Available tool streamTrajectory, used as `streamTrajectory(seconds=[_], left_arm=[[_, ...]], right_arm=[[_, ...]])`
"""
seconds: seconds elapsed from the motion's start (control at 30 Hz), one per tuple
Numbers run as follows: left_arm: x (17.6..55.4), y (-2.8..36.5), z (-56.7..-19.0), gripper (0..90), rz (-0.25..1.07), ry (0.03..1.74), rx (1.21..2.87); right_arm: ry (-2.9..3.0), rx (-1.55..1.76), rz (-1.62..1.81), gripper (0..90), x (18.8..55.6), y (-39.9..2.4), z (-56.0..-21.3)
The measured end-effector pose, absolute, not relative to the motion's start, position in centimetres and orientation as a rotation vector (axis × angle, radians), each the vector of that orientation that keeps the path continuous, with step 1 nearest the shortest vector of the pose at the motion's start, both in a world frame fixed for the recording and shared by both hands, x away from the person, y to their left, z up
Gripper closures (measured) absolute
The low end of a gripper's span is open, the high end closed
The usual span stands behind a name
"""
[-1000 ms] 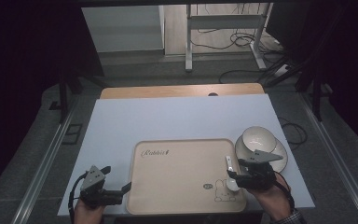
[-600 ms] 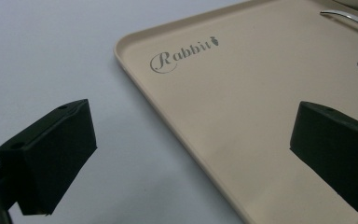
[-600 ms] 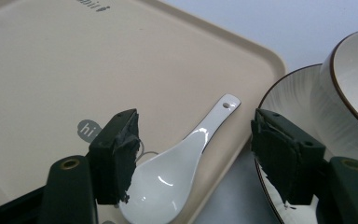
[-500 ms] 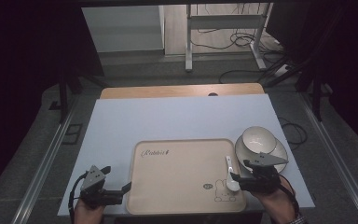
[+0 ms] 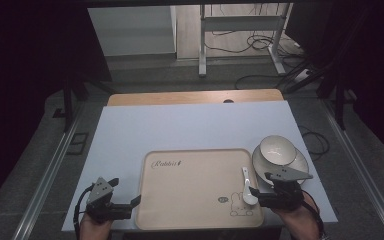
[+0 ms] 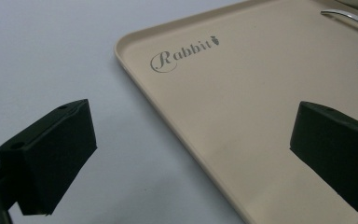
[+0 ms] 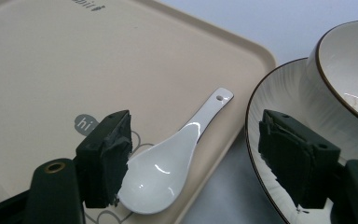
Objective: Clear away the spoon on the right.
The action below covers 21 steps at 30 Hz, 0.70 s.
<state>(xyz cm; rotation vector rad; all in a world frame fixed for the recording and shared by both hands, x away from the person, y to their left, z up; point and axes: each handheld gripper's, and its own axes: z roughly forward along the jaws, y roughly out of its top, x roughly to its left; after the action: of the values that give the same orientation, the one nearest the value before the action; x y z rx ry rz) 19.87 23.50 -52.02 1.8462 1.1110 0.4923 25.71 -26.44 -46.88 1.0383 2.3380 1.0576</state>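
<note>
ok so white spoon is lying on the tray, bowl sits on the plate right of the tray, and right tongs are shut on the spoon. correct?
Not quite: the right tongs are open, not shut on the spoon. The right gripper view shows the jaws apart, one beside the spoon's bowl end, the other over the plate. The rest holds: spoon lying on the tray, bowl on the plate right of it.

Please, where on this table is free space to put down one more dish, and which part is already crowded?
Free: the white mat behind the tray, up to the wooden strip, and the tray's own left and middle. Crowded: the right front, where spoon, plate with bowl, and right gripper sit together.
</note>
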Motion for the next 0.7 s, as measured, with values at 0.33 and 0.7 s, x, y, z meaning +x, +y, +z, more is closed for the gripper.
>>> streamTrajectory(seconds=[0.33,0.7], left_arm=[[19.9,23.5,-52.0,0.0,0.493,1.112,1.845],[19.9,23.5,-52.0,0.0,0.494,1.113,1.846]], right_arm=[[2.321,1.047,1.060,23.0,25.2,-26.9,-47.0],[2.303,1.059,1.057,21.1,24.8,-27.5,-47.0]])
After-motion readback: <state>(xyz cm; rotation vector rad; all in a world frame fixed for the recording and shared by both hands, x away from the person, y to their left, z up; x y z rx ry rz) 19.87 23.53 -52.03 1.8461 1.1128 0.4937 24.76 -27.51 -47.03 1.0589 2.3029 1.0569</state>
